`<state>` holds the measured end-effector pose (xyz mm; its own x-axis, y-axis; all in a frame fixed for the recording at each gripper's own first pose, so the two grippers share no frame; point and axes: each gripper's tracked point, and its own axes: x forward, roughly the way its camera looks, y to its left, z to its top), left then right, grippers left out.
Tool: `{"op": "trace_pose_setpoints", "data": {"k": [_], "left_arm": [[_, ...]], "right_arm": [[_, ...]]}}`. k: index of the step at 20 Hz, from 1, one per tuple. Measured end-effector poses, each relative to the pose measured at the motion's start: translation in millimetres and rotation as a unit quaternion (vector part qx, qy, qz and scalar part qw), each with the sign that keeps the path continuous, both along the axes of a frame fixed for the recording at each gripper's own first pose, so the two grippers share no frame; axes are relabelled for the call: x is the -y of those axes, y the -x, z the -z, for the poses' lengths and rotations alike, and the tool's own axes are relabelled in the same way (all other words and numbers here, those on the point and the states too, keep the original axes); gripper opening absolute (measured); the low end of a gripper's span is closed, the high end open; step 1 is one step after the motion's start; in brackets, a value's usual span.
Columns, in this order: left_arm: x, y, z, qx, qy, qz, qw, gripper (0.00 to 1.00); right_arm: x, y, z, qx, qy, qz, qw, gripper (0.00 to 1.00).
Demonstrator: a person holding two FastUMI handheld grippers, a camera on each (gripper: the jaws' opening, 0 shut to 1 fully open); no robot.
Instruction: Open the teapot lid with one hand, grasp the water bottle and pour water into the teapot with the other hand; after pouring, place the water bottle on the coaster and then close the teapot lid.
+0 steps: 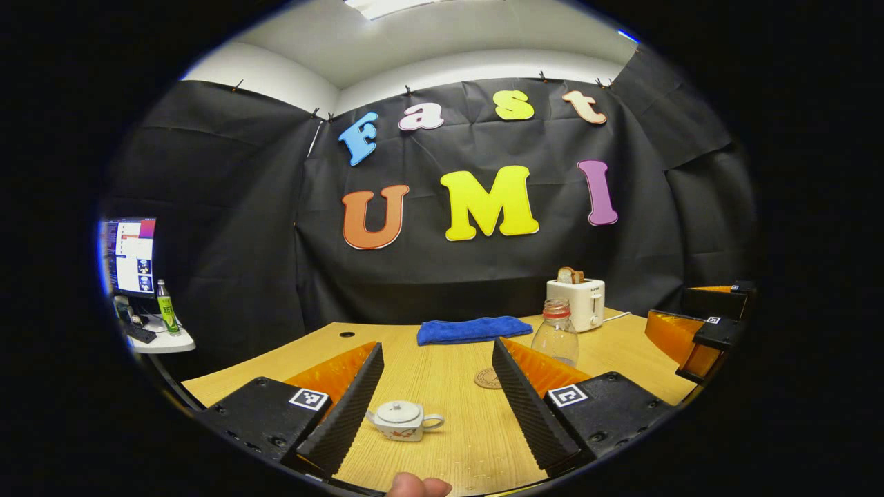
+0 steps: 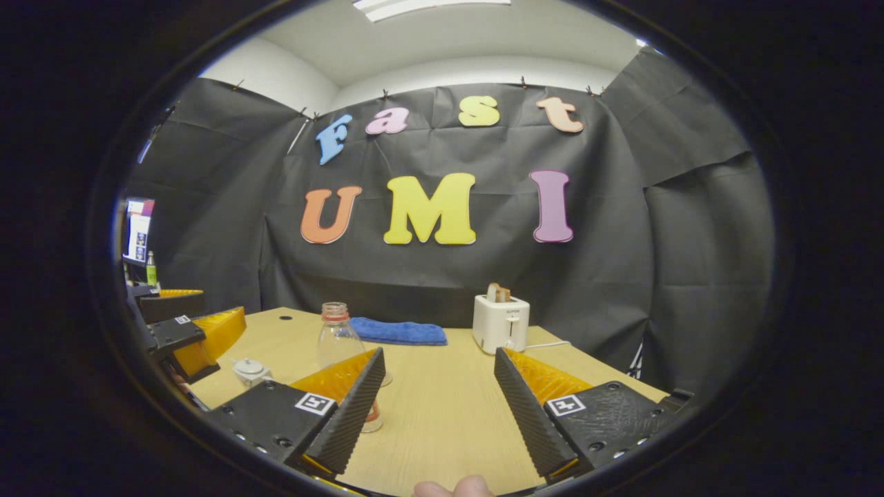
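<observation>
Teapot: a small white teapot (image 1: 402,420) is seen standing upright on the wooden table (image 1: 442,386), lid on, between the left gripper's fingers in the left gripper view; nothing touches it. In the right gripper view it (image 2: 251,371) is seen at the far left, just beside the other gripper.
Water bottle: a clear bottle (image 1: 555,333) with a reddish neck band is seen upright on the table, capless, partly hidden behind the left gripper's right finger. In the right gripper view it (image 2: 337,336) stands behind the right gripper's left finger.
Coaster: a round coaster (image 1: 487,378) lies flat just beside the bottle.
Left gripper (image 1: 440,399): jaws are held wide apart, above the table, holding nothing.
Right gripper (image 2: 440,400): jaws are likewise spread apart, empty.
Cloth: a folded blue towel (image 1: 474,329) lies behind, toward the wall.
Toaster: a white toaster (image 2: 501,322) with bread in its slots is set near the table's back edge.
Side shelf: a monitor (image 1: 130,256) and a green bottle (image 1: 166,308) are seen at far left.
</observation>
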<state>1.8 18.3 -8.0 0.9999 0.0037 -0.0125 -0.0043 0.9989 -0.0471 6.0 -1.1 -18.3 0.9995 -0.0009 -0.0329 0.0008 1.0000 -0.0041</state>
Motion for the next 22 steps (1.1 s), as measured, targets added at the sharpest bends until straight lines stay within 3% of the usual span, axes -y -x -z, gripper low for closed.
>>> {"op": "trace_pose_setpoints", "data": {"k": [5, 13, 22], "left_arm": [[-25.9, -4.1, 31.2, -0.037, 0.016, -0.013, 0.999, 0.99], [-36.1, -22.4, 91.5, -0.116, 0.031, 0.006, 0.993, 0.99], [-34.7, -62.4, 115.5, -0.155, -0.001, 0.024, 0.988, 0.65]], "right_arm": [[-4.6, -3.2, 18.3, -0.021, 0.002, -0.008, 1.0, 0.95], [7.5, -7.9, 36.4, -0.024, 0.036, 0.011, 0.999, 0.95], [22.1, -16.3, 43.4, -0.036, 0.041, 0.029, 0.998, 0.97]]}}
